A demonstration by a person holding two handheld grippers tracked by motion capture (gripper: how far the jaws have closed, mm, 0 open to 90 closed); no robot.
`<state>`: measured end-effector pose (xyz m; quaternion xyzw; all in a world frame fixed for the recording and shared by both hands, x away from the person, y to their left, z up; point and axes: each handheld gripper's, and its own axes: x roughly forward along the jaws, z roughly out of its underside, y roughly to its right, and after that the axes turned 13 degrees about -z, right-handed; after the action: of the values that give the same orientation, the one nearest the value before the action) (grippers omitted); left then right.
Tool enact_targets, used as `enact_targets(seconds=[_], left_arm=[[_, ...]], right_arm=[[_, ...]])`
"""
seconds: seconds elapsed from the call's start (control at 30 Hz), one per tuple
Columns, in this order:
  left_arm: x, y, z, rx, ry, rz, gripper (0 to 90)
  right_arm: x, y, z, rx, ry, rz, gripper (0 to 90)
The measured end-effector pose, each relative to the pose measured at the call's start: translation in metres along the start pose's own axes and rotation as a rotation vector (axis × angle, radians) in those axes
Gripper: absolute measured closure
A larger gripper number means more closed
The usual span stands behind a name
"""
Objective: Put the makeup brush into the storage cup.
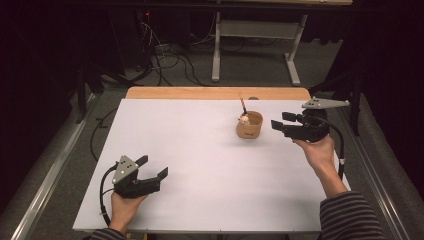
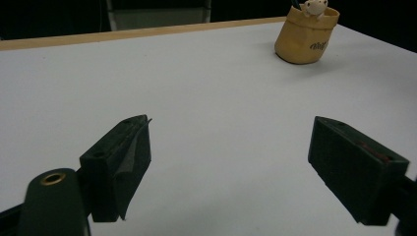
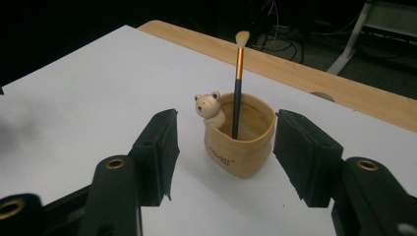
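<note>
So the white table top [image 1: 200,165] is pretty bare. Nearest, well away from the tan sack-shaped ceramic cup [image 1: 249,125], the left gripper [image 1: 152,167] sits low over the sheet with its jaws spread wide and nothing between them. Farther back, the cup has a little cream bear figure [image 3: 208,106] on its rim and a dark-handled paintbrush [image 3: 238,73] standing upright inside. The right gripper [image 1: 283,121] is just beside the cup; its jaws are spread too, pointing at the cup, which lies just beyond them, untouched. Past the cup, the bare wooden table edge [image 1: 215,93].
</note>
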<state>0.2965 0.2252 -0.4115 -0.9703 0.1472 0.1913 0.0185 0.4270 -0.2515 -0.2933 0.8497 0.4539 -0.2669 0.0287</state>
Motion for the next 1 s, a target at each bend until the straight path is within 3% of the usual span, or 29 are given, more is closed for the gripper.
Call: enact_targets(seconds=[1.0], left_arm=[[0.0,0.0,0.0,0.002,0.003,-0.004,17.1]], right_arm=[[-0.017,-0.007,0.02,0.011,0.026,-0.019,44.4]])
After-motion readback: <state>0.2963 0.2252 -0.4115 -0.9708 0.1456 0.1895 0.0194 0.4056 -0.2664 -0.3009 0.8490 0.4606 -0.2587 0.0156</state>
